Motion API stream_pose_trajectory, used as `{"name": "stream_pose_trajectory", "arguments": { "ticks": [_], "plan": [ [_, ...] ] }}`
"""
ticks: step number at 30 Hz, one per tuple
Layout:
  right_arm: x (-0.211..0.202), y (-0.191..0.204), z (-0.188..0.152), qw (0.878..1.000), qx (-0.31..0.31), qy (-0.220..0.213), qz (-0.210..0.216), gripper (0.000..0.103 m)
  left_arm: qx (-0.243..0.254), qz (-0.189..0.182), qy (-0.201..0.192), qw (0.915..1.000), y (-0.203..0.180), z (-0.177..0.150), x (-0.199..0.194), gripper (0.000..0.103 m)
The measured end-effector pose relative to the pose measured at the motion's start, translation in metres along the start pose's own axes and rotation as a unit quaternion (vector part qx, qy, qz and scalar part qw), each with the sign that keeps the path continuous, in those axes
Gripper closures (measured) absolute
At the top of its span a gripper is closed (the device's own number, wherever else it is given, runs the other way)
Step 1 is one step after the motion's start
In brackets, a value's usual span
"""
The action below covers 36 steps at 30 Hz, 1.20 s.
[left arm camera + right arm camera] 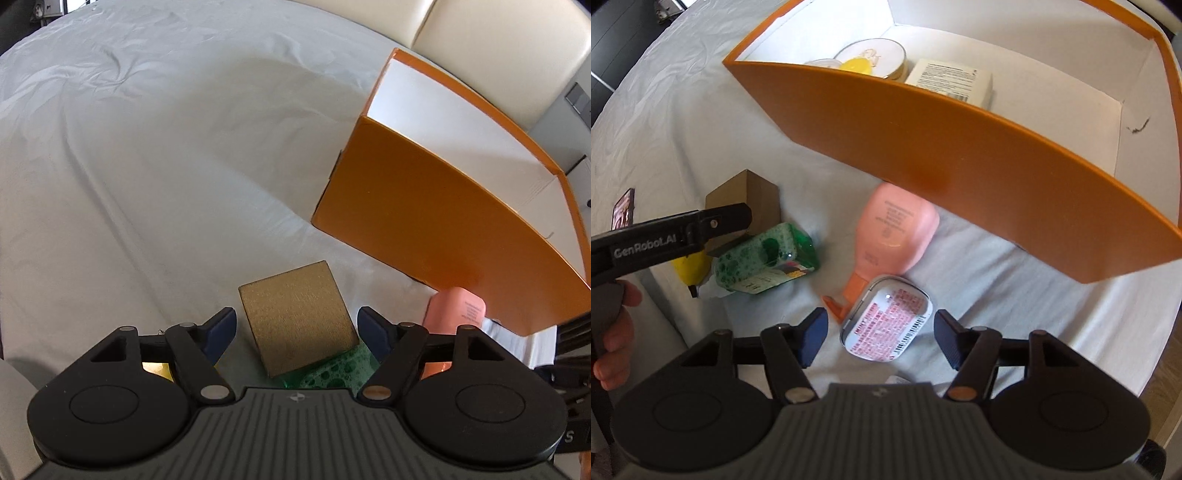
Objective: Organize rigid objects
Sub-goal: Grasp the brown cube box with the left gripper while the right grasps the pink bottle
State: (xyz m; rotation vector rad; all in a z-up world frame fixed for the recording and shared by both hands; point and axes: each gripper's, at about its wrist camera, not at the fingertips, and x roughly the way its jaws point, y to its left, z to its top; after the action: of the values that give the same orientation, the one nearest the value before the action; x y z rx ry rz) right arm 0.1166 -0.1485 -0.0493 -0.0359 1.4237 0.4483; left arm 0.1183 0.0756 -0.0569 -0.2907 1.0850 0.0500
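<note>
The left gripper (297,325) hangs over a brown cube (299,326), its fingers (221,328) spread wide on either side of the cube without touching it. The cube lies on a white sheet (147,166) covering what looks like a bed, not a table. A green packet (332,373) shows under the cube's near edge, and a yellow thing (690,271) lies beside it, mostly hidden.

The right gripper (881,332) has its fingers (812,338) just as wide apart and holds nothing. Between them, lower down on the sheet, lies a small tin (886,323) with a red-and-white label. The tin touches the orange cap end of a pink bottle (895,230) that lies flat, its base running under the near wall of an orange box (960,155).

The box is open, white inside, and holds a round tin (882,55), a yellow piece (857,66) and a white carton (951,79) by its near wall. A dark card (624,212) lies at the sheet's left edge.
</note>
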Motion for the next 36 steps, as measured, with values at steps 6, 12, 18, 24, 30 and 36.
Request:
{"name": "stream_pose_trajectory", "arguments": {
  "ticks": [6,12,18,24,30,36],
  "plan": [
    [0.003,-0.003,0.009,1.0,0.025,0.007,-0.004,0.041,-0.009,0.01,0.014,0.9998,-0.004,0.006,0.009,0.016],
    [0.005,0.0,0.031,0.999,0.032,-0.01,-0.015,0.042,0.005,0.027,0.024,0.9993,-0.009,0.006,0.014,0.026],
    [0.029,0.004,0.04,0.999,0.034,0.029,-0.01,0.042,0.0,0.014,0.016,0.9998,-0.003,0.006,0.01,0.03],
    [0.027,0.01,0.043,0.999,0.017,0.018,-0.02,0.066,0.01,0.011,-0.009,0.9999,-0.002,0.008,-0.006,0.031],
    [-0.004,0.02,0.042,1.0,0.005,-0.011,-0.005,0.07,0.039,0.0,-0.031,0.9988,-0.012,0.002,-0.033,0.031],
    [-0.03,0.027,0.041,0.999,-0.018,-0.028,0.007,0.072,0.076,-0.019,-0.042,0.996,-0.029,-0.007,-0.052,0.031]
  ]
}}
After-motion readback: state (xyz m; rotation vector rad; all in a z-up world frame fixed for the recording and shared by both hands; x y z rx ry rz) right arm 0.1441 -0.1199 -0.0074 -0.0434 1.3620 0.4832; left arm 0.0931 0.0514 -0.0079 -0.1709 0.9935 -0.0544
